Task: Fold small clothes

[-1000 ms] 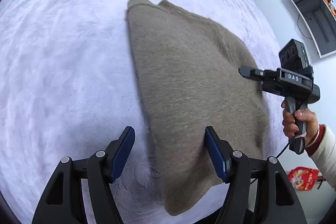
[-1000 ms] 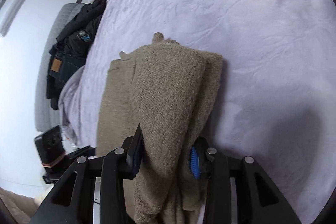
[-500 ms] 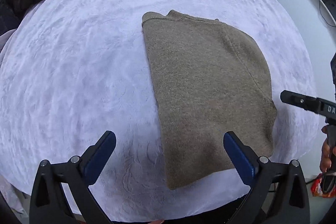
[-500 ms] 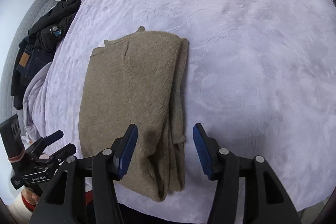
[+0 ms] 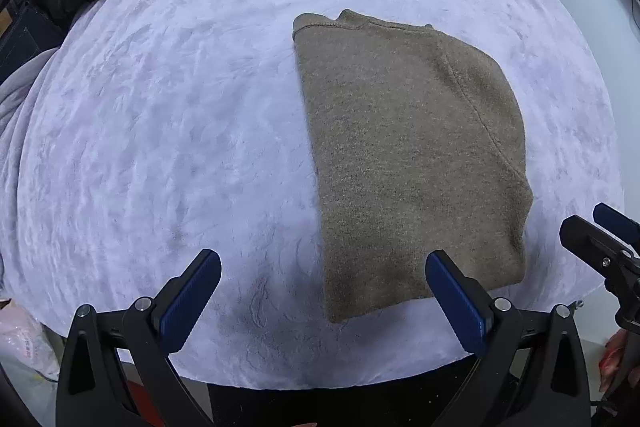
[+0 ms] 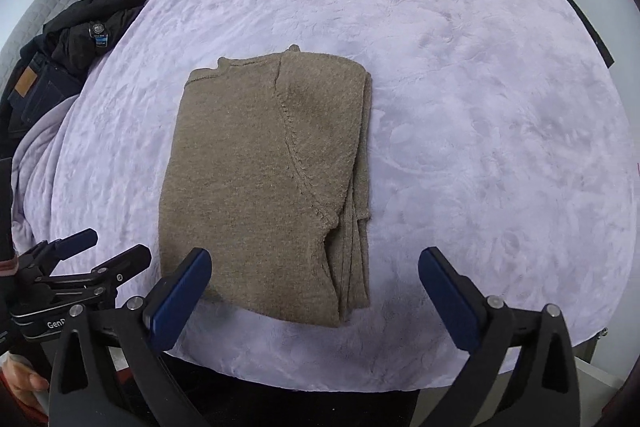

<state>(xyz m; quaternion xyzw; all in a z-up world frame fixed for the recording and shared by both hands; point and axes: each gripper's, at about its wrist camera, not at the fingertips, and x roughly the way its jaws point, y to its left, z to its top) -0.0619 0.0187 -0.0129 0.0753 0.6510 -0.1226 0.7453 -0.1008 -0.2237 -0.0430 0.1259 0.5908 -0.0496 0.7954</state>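
Observation:
A brown knit sweater (image 5: pixel 408 155) lies folded in a flat rectangle on the lilac bed cover (image 5: pixel 160 107). My left gripper (image 5: pixel 322 261) hangs open above the bed, over the sweater's near left corner, with nothing between its blue pads. In the right wrist view the sweater (image 6: pixel 264 179) shows its stacked layers along the right side. My right gripper (image 6: pixel 315 258) hovers over the sweater's near edge; its jaws are opening and hold nothing. Each gripper shows in the other's view: the right gripper (image 5: pixel 600 231) at the right edge, the left gripper (image 6: pixel 114 247) at lower left.
A black jacket (image 6: pixel 100 15) and dark jeans (image 6: pixel 36 87) are piled at the bed's far left. The bed's near edge (image 6: pixel 320 367) runs just under both grippers. A pale plastic bag (image 5: pixel 20 339) sits beside the bed. A hand (image 6: pixel 20 383) holds the left gripper's handle.
Both grippers let go of the sweater and opened wide. Both rose and drew back toward the bed's near edge. The sweater's lifted right part now lies flat.

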